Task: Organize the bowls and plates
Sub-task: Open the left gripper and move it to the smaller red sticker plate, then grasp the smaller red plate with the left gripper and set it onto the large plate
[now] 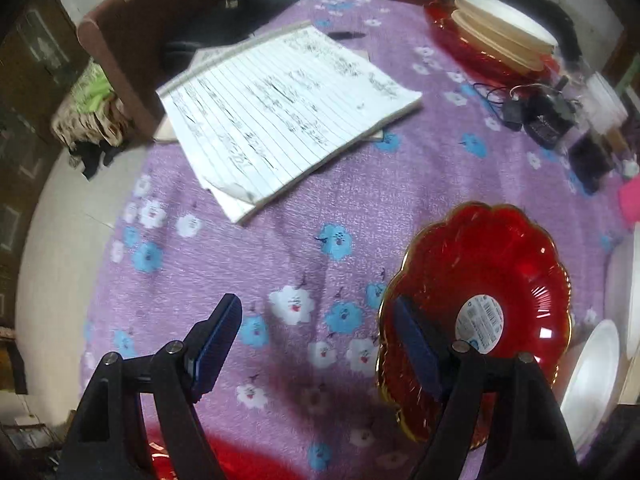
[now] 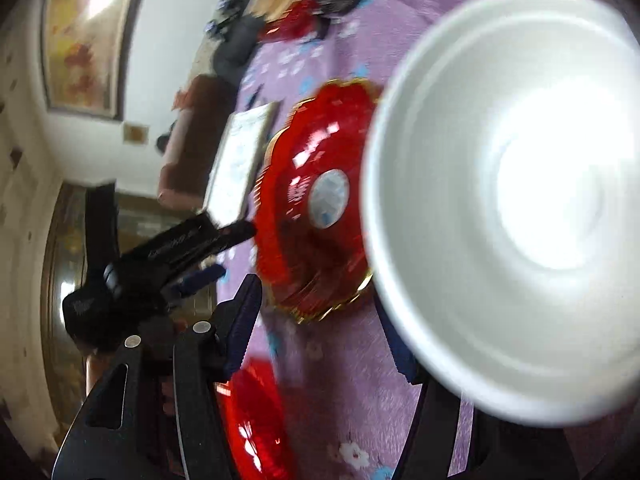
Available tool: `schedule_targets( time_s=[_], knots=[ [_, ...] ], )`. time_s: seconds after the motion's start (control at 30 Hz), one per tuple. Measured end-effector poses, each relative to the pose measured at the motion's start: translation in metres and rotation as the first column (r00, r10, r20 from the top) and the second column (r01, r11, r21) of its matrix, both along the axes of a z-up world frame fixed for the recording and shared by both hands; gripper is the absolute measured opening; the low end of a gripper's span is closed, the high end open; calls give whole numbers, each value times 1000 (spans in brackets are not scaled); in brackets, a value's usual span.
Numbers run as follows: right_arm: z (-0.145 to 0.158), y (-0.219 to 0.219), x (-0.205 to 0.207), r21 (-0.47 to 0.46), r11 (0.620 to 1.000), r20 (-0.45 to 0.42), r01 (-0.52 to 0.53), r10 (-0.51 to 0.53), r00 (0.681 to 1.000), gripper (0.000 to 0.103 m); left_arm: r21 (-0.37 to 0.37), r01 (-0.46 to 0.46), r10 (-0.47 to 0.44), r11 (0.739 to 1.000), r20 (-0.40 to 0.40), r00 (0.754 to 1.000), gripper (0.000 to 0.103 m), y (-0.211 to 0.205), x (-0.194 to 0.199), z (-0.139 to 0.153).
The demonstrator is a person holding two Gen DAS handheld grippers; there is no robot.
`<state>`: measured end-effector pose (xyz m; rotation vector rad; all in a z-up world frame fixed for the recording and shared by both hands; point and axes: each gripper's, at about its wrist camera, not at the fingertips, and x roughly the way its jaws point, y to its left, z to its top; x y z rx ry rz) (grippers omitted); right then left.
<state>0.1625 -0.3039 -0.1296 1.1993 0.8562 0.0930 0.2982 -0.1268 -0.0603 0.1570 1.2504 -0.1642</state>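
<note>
A red scalloped plate [image 1: 492, 280] with a gold rim and a round label lies on the purple flowered cloth. My left gripper [image 1: 316, 336] is open above the cloth, its right finger over the plate's near edge. In the right wrist view the same red plate [image 2: 316, 184] lies ahead, and a large white bowl [image 2: 520, 200] fills the right side, close to my right gripper [image 2: 320, 328]. The gripper's jaws stand wide apart; its right finger is partly hidden behind the bowl. A second red plate [image 2: 256, 420] lies near the bottom. My left gripper [image 2: 208, 248] shows at the left.
A lined notepad [image 1: 280, 108] lies mid-table. At the far right a red plate holds stacked white plates [image 1: 500, 36]. Black gadgets and cables [image 1: 544, 116] lie beyond. White dishes [image 1: 592, 380] stand at the right edge. A brown chair [image 1: 120, 52] stands at the far left.
</note>
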Motion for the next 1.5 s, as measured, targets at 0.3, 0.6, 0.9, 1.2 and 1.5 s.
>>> schedule_targets(
  time_s=[0.3,0.6,0.9,1.2,1.5],
  knots=[
    [2,-3,1,9,999,14,48,-48,999,58,-22,61,-62,998,-52,997,70,-19,-5,-20],
    [-9,-12,0,-36,997,-11,67,-67,998,15,-39,94,-94,995,-12,995,24,-24,-23,-13],
    [0,2,1,-113,994,1,13,-13,1000,15,-67,68,-69,995,-7,998,20,10,-36,4],
    [45,37,-26,-191,980,128,-64,90,988,15,-86,68,-60,994,92,994,20,61,-77,55],
    [64,116,-68,-312,916,168,-251,313,935,15,-40,9,-3,999,126,992,21,142,-144,59]
  ],
)
